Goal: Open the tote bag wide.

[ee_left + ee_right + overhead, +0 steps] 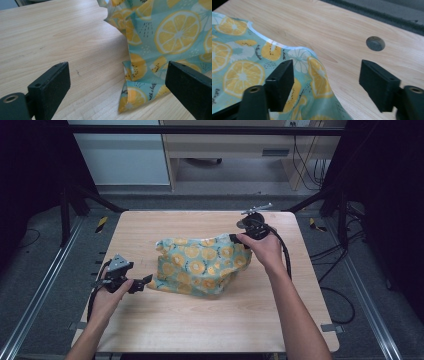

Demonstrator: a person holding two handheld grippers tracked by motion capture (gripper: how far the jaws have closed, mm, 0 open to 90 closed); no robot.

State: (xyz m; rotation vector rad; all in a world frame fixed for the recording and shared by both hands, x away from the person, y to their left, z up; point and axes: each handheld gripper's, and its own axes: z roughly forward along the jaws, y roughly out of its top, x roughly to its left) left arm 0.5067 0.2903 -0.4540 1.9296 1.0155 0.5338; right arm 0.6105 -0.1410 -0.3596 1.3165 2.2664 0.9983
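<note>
Left gripper (145,281): at 8 o'clock on the pale wooden table (200,320), jaws spread wide, nothing pinched; in the left gripper view the cloth's folded corner lies between them, untouched.
Cloth: teal fabric printed with yellow lemon slices (200,265), rumpled at the table's centre (one edge raised toward 2 o'clock).
Right gripper (327,82): at 2 o'clock, jaws apart; the cloth's raised edge drapes between them, no pad pressing it.

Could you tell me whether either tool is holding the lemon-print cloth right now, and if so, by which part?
Neither. The left tool and right tool stand open at opposite edges of the cloth, not pressing it.
</note>
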